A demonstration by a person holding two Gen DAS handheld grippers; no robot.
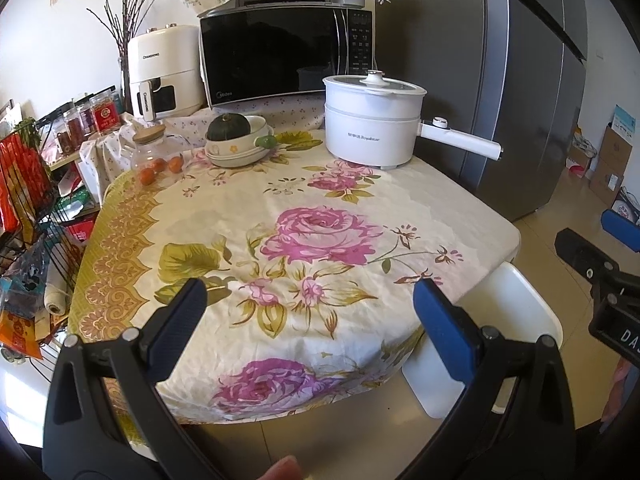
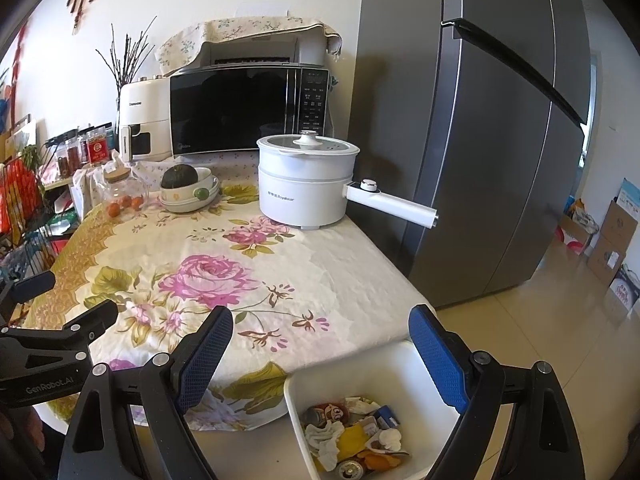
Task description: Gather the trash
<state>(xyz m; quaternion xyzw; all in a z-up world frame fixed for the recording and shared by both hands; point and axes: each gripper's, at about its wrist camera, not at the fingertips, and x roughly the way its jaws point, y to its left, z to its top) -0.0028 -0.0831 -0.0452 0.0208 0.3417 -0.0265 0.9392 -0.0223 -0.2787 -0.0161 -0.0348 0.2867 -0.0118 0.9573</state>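
Left claw (image 1: 310,306) stands wide open and empty, its blue dimpled pads over the crinkled rose-print cloth of the tabletop (image 1: 280,200). A smooth white electric pot (image 1: 370,120) sits at the far side, the glossy black microwave (image 1: 280,56) behind it.

Right claw (image 2: 320,332) is spread wide, holding nothing. Below it, beside the tabletop's near corner, the white plastic bin (image 2: 400,356) holds crumpled tissues and wrappers (image 2: 352,436). A grey steel fridge (image 2: 480,140) stands right of the pot.

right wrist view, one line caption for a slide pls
Open right tool above a white bin of trash beside the floral-clothed table.
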